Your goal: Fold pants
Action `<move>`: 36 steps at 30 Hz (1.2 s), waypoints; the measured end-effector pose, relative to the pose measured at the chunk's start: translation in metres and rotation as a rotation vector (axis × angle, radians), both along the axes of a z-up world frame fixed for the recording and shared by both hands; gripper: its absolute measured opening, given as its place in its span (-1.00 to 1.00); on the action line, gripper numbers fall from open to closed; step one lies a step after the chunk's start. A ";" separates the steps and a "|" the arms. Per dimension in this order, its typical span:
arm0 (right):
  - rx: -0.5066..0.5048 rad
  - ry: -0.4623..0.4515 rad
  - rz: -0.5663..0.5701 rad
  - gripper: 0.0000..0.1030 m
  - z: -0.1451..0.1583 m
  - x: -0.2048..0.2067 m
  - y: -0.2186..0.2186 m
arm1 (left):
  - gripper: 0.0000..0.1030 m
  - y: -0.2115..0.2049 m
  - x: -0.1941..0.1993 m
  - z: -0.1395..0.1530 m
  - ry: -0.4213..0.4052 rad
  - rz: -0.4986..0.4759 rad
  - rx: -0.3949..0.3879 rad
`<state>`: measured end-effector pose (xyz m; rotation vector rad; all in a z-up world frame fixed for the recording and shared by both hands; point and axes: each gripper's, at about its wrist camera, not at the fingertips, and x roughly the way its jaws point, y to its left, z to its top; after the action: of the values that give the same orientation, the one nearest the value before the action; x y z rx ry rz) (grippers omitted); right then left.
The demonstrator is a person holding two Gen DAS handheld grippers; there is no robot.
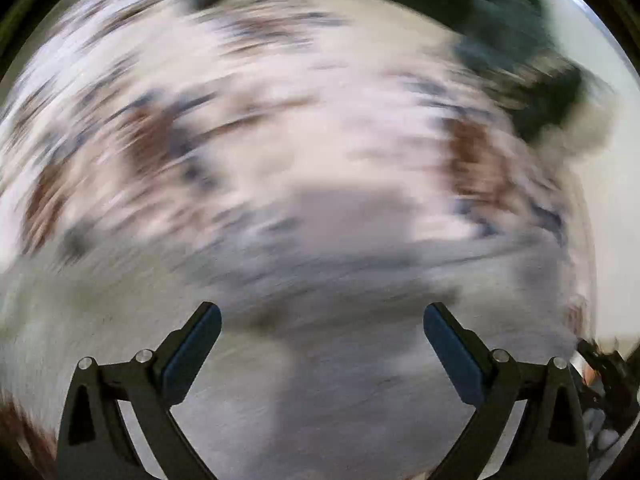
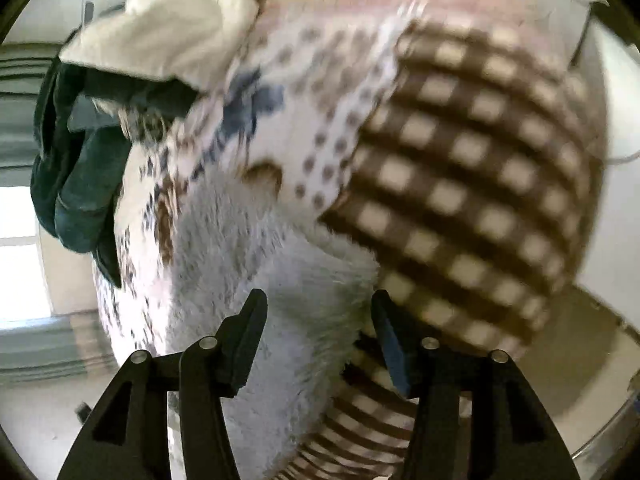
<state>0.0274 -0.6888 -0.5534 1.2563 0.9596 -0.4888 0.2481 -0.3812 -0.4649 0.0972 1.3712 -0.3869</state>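
The pale grey fuzzy pants (image 2: 280, 264) lie on a white bedspread printed with blue and brown marks (image 2: 336, 120). In the left wrist view everything is motion-blurred; the grey pants (image 1: 320, 320) fill the lower middle. My left gripper (image 1: 322, 312) is open and empty, its jaws wide apart over the grey cloth. My right gripper (image 2: 318, 304) is open, its jaws partly apart with the fuzzy grey cloth showing between the fingers; I cannot tell if they touch it.
A brown and cream checked cloth (image 2: 472, 184) lies right of the pants. Dark green cloth (image 2: 76, 184) and a white cloth (image 2: 168, 28) lie at the upper left. The same dark green cloth (image 1: 520, 40) shows blurred at the top right of the left wrist view.
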 end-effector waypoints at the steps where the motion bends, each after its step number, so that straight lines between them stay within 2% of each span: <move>1: 0.001 -0.003 0.003 0.10 0.002 0.002 -0.003 | 0.98 -0.031 0.005 -0.005 0.011 -0.086 -0.012; 2: 0.002 0.014 0.009 0.10 0.003 0.005 -0.004 | 0.91 -0.061 0.007 -0.013 0.017 -0.172 -0.009; 4: 0.009 0.036 0.025 0.10 0.002 0.012 -0.004 | 0.62 -0.107 0.007 -0.034 0.026 -0.322 0.024; 5: 0.012 0.058 0.040 0.10 0.002 0.015 -0.006 | 0.29 -0.121 0.007 -0.040 0.032 -0.370 0.043; 6: 0.013 0.075 0.052 0.10 0.000 0.018 -0.006 | -0.18 -0.141 0.003 -0.054 0.042 -0.439 0.076; 8: 0.020 0.114 0.068 0.10 -0.007 0.022 -0.004 | -0.67 -0.158 0.000 -0.069 0.051 -0.508 0.106; 9: 0.019 0.112 0.066 0.02 -0.011 0.024 -0.003 | -0.90 -0.162 -0.004 -0.072 0.037 -0.528 0.114; 10: -0.004 0.126 0.063 -0.37 -0.013 0.026 -0.001 | -0.93 -0.160 -0.004 -0.069 0.006 -0.534 0.109; 11: -0.032 0.155 0.060 -0.56 -0.013 0.028 0.001 | -1.00 -0.157 -0.004 -0.064 -0.015 -0.531 0.094; 13: -0.067 0.148 0.041 -0.70 -0.009 0.027 0.003 | -1.00 -0.142 0.003 -0.044 -0.051 -0.490 0.049; 17: -0.126 0.082 0.024 -0.75 0.010 0.023 0.006 | -1.00 -0.111 0.025 -0.018 -0.094 -0.396 0.026; 19: -0.147 0.053 0.024 -0.77 0.019 0.024 0.007 | -1.00 -0.102 0.031 -0.017 -0.073 -0.374 0.009; 20: -0.149 0.042 0.028 -0.77 0.022 0.025 0.007 | -1.00 -0.102 0.040 -0.018 -0.057 -0.357 -0.020; 22: -0.155 0.076 0.051 -0.76 0.020 0.028 0.006 | -0.98 -0.109 0.045 -0.017 0.005 -0.329 -0.122; 23: -0.130 0.097 0.051 -0.75 0.014 0.026 0.004 | -0.82 -0.116 0.045 -0.019 0.046 -0.331 -0.158; 24: -0.085 0.103 0.048 -0.72 0.006 0.026 0.001 | -0.44 -0.132 0.044 -0.025 0.090 -0.348 -0.182; 25: -0.026 0.111 0.042 -0.63 -0.004 0.024 -0.002 | -0.19 -0.142 0.040 -0.030 0.123 -0.386 -0.195; 26: 0.024 0.123 0.029 -0.57 -0.013 0.021 -0.005 | 0.18 -0.150 0.034 -0.034 0.129 -0.426 -0.189; 27: 0.052 0.121 0.015 -0.45 -0.019 0.018 -0.007 | 0.20 -0.165 0.025 -0.039 0.127 -0.466 -0.170; 28: 0.070 0.114 -0.007 -0.43 -0.023 0.013 -0.009 | 0.20 -0.177 0.016 -0.050 0.125 -0.514 -0.120; 29: 0.072 0.112 -0.014 -0.43 -0.025 0.011 -0.010 | 0.04 -0.185 0.007 -0.059 0.112 -0.548 -0.072; 30: 0.069 0.112 -0.015 -0.43 -0.025 0.010 -0.010 | -0.78 -0.192 -0.001 -0.068 0.102 -0.587 -0.042; 31: 0.056 0.114 -0.015 -0.43 -0.024 0.010 -0.009 | -0.90 -0.199 -0.010 -0.078 0.093 -0.632 0.000; 32: 0.043 0.109 -0.015 -0.43 -0.024 0.010 -0.007 | -0.91 -0.202 -0.015 -0.081 0.060 -0.655 0.015; 34: -0.009 0.119 -0.010 -0.49 -0.017 0.011 -0.003 | -0.93 -0.198 -0.016 -0.072 0.014 -0.653 -0.016; 36: -0.069 0.107 -0.007 -0.73 -0.004 0.014 0.002 | -0.94 -0.185 -0.010 -0.055 -0.010 -0.603 -0.065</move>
<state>0.0411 -0.6872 -0.5574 1.1811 1.0201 -0.5950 0.2379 -0.5660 -0.5195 0.4634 1.3005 -0.9309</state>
